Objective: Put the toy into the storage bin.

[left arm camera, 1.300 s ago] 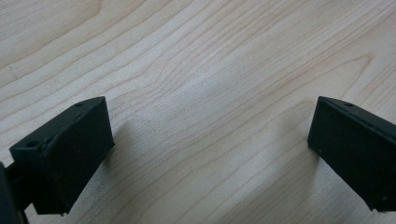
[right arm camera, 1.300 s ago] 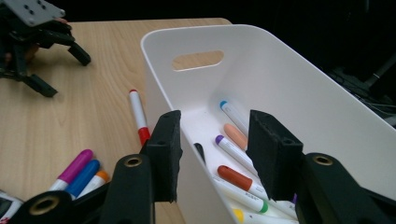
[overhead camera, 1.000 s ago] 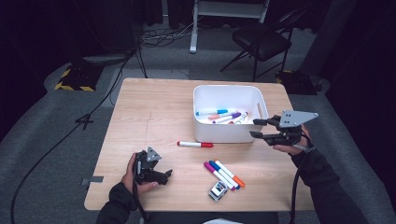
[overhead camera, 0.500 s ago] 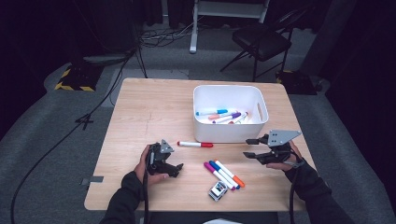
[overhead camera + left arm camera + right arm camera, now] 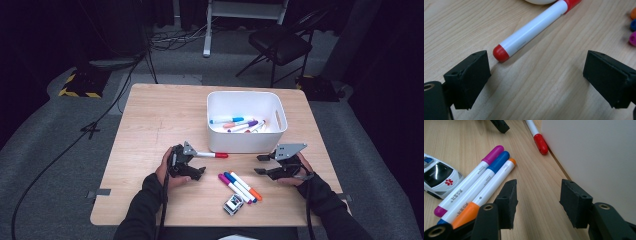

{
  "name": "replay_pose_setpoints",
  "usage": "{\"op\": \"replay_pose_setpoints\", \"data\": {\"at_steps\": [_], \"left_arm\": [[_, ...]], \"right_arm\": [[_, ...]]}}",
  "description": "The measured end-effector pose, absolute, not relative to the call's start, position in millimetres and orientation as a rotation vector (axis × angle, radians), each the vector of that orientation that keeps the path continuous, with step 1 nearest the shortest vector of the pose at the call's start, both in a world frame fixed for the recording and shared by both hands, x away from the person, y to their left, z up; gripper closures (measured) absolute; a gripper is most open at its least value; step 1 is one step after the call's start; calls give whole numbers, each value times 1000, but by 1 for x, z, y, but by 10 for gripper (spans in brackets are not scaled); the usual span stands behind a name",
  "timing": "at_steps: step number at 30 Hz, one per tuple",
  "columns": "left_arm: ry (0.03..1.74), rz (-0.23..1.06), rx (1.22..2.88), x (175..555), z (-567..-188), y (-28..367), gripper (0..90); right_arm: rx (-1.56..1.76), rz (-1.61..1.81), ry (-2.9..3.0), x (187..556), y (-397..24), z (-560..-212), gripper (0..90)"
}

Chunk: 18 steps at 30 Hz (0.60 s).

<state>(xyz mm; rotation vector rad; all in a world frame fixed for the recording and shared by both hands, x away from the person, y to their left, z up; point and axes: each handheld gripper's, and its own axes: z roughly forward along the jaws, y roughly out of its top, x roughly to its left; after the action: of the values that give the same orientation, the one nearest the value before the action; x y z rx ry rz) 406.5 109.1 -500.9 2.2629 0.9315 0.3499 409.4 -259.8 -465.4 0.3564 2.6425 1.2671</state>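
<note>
A red-capped white marker (image 5: pixel 210 155) lies in front of the white bin (image 5: pixel 245 142). My left gripper (image 5: pixel 199 162) is at the marker's left end, jaws wide. In the left gripper view the marker (image 5: pixel 534 27) has its red end just ahead of the left jaw, untouched; my left gripper (image 5: pixel 536 77) is open and its jaws have just been closing. My right gripper (image 5: pixel 259 165) sits low by the bin's front right, pointing left. Seen in its own view, my right gripper (image 5: pixel 539 202) is open over bare wood, having widened slightly. Purple, blue and orange markers (image 5: pixel 474 187) lie left of it.
The bin holds several markers (image 5: pixel 235 123). The three loose markers (image 5: pixel 239 186) lie between my hands, with a small toy ambulance (image 5: pixel 233 204) near the table's front edge. The bin's wall (image 5: pixel 599 157) stands close beside my right gripper. A folding chair (image 5: pixel 280 45) stands behind the table.
My left hand has slid right and away from me, up to the red marker's end. My right gripper has sunk from beside the bin to just above the table.
</note>
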Motion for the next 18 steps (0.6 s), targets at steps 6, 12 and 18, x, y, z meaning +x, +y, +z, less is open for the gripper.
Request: {"op": "replay_pose_setpoints", "data": {"at_steps": [6, 12, 18], "left_arm": [[883, 319, 2253, 410, -501, 102, 119], [784, 311, 2244, 409, -499, 94, 438], [707, 260, 2251, 406, -499, 91, 683]], "right_arm": [[380, 1260, 2660, 411, -256, -470, 472], [362, 1245, 2686, 411, -248, -474, 459], [355, 1232, 2702, 411, -244, -478, 454]]}}
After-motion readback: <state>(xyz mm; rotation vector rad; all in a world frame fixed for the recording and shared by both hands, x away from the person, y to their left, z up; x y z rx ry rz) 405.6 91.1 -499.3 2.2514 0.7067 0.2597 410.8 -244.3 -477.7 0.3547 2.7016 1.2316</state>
